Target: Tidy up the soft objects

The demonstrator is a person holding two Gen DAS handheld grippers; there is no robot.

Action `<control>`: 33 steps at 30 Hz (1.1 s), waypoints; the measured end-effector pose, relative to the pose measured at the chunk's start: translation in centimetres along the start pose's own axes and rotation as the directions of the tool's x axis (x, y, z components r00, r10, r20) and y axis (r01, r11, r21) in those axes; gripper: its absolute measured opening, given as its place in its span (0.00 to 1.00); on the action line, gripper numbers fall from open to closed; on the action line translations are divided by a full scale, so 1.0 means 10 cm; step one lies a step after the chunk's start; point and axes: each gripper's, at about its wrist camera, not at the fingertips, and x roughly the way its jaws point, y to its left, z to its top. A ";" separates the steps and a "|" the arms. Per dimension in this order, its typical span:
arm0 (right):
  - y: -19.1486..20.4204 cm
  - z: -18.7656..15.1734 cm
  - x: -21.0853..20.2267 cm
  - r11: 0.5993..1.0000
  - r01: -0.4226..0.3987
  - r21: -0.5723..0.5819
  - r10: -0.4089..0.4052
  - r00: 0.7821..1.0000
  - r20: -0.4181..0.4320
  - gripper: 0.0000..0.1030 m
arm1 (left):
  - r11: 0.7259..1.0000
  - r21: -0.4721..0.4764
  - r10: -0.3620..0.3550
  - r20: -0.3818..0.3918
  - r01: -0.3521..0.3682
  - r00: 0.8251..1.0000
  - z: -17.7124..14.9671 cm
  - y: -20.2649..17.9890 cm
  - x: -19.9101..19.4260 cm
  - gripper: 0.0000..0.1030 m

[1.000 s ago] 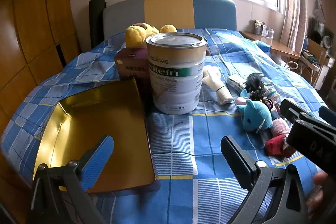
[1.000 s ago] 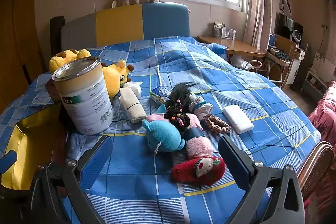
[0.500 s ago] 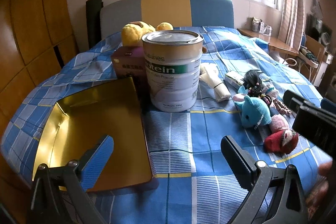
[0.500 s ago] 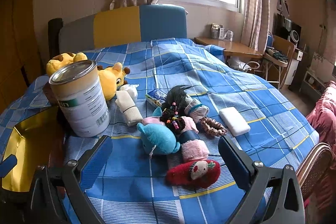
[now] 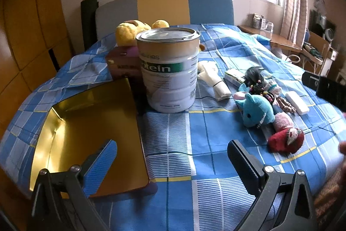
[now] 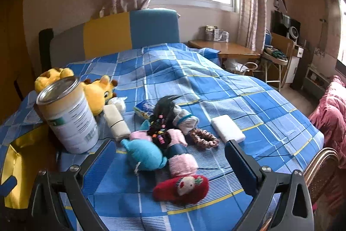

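Soft things lie in a cluster on the blue checked bed: a blue plush (image 6: 143, 154) (image 5: 257, 109), a red plush slipper-like toy (image 6: 181, 186) (image 5: 285, 140), a pink fuzzy sock (image 6: 182, 163), a brown scrunchie (image 6: 203, 136), a black hair piece with beads (image 6: 162, 120), a white sponge (image 6: 227, 128) and a yellow giraffe plush (image 6: 97, 92). An open gold tin tray (image 5: 86, 135) lies at the left. My left gripper (image 5: 173, 157) is open and empty above the tray's right edge. My right gripper (image 6: 168, 157) is open and empty, above the blue plush and pink sock.
A tall protein powder can (image 5: 168, 68) stands beside the tray, with a maroon box (image 5: 123, 64) behind it. A rolled white cloth (image 5: 214, 81) and a small packet (image 6: 144, 109) lie near the can. A desk (image 6: 225, 49) and chair stand right of the bed.
Both grippers drew back and rose a little, so the soft things sit lower and further in view. The right gripper shifted right out of the left wrist view. Jaws stayed open.
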 end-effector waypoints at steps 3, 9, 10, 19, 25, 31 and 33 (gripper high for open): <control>-0.10 0.04 0.01 1.000 0.010 0.026 -0.010 1.000 0.005 0.99 | 1.000 0.012 0.002 0.011 -0.002 1.000 0.00 -0.02 -0.01 1.00; -0.28 0.09 0.05 0.997 0.025 0.073 -0.026 1.000 0.008 0.99 | 0.999 0.030 -0.035 0.004 0.035 0.999 -0.01 -0.06 0.01 1.00; -0.32 0.10 0.06 0.996 0.024 0.085 -0.025 1.000 0.006 0.99 | 0.998 0.028 -0.049 0.001 0.049 0.999 -0.01 -0.06 0.01 1.00; -0.65 0.19 0.24 0.980 0.002 0.201 -0.007 1.000 0.027 0.99 | 0.996 0.039 -0.077 -0.025 0.078 0.997 -0.02 -0.13 0.06 1.00; -0.83 0.17 0.45 0.963 -0.018 0.268 0.012 1.000 0.025 0.99 | 0.995 0.060 -0.078 -0.037 0.080 0.996 -0.02 -0.18 0.11 1.00; -0.92 0.12 0.56 0.953 -0.020 0.303 0.021 1.000 0.000 0.99 | 0.990 0.093 -0.099 -0.060 0.104 0.993 -0.01 -0.26 0.19 1.00; -0.93 0.11 0.57 0.950 -0.026 0.312 0.030 1.000 -0.007 0.99 | 0.986 0.106 -0.120 -0.065 0.126 0.991 0.02 -0.30 0.22 1.00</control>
